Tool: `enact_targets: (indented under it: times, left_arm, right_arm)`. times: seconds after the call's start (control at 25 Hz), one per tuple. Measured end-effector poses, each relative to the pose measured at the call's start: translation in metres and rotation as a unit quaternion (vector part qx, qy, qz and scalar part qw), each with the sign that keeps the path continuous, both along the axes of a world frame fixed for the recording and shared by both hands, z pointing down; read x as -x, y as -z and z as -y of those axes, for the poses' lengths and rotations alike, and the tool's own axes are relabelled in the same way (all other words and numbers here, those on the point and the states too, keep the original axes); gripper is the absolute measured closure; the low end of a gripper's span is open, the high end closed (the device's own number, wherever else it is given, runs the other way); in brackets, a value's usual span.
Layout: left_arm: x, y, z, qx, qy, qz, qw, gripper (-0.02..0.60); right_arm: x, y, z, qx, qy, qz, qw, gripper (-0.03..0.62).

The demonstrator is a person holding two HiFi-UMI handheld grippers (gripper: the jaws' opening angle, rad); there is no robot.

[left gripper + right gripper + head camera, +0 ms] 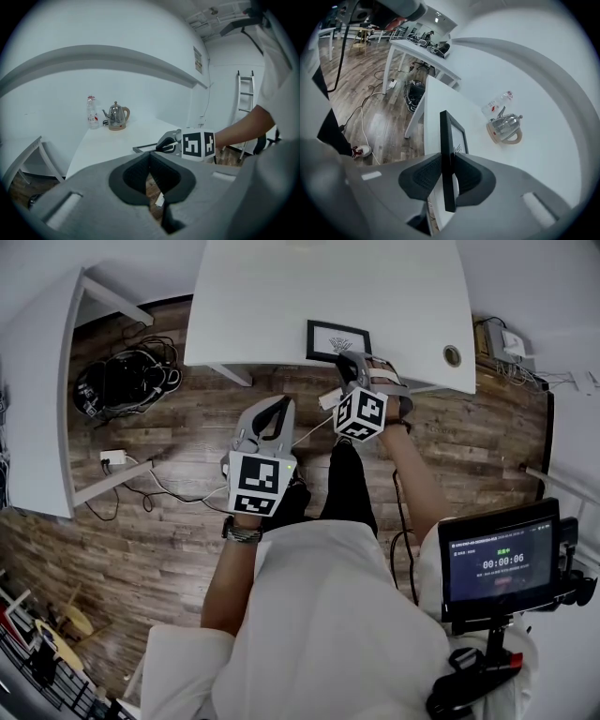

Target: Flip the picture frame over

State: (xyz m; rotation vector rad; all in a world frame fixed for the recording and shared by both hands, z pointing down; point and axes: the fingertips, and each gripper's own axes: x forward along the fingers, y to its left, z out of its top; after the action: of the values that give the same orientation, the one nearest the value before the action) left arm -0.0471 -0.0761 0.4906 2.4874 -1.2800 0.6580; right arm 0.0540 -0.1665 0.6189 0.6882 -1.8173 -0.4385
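Note:
A black picture frame [337, 338] with a white print lies near the front edge of the white table [272, 296], picture side up. My right gripper [354, 360] is shut on the frame's near edge. In the right gripper view the frame [446, 140] runs edge-on between the two pads of that gripper [448, 161]. The left gripper view shows the right gripper [165, 146] at the frame [143, 148] from the side. My left gripper [272, 409] hangs over the floor in front of the table, its jaws [150, 157] shut with nothing between them.
A steel kettle [505, 127] and a clear bottle [497, 104] stand at the table's far side. A round cable hole [452, 356] is right of the frame. Cables [127, 381] lie on the wooden floor beside a second white table [37, 381]. A small screen [497, 563] sits at the lower right.

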Motion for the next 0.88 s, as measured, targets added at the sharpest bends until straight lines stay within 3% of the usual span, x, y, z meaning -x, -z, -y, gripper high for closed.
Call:
enact_targets:
  times: [0.36, 0.56, 0.76, 0.88]
  left_arm:
    - [0.001, 0.000, 0.004, -0.006, 0.004, 0.000, 1.0000, 0.578]
    - [0.001, 0.000, 0.005, -0.008, 0.004, -0.002, 1.0000, 0.578]
    - [0.002, 0.001, 0.008, -0.010, 0.008, -0.006, 0.9999, 0.578]
    - [0.000, 0.001, 0.010, -0.010, 0.008, -0.008, 0.9999, 0.578]
  right_arm:
    - [0.002, 0.022, 0.015, 0.021, -0.057, 0.094, 0.994, 0.516]
    - [0.001, 0.036, 0.023, 0.033, -0.090, 0.148, 0.984, 0.517]
    - [0.002, 0.056, 0.031, 0.045, -0.123, 0.220, 0.967, 0.519]
    - [0.000, 0.067, 0.034, 0.061, -0.152, 0.283, 0.945, 0.520]
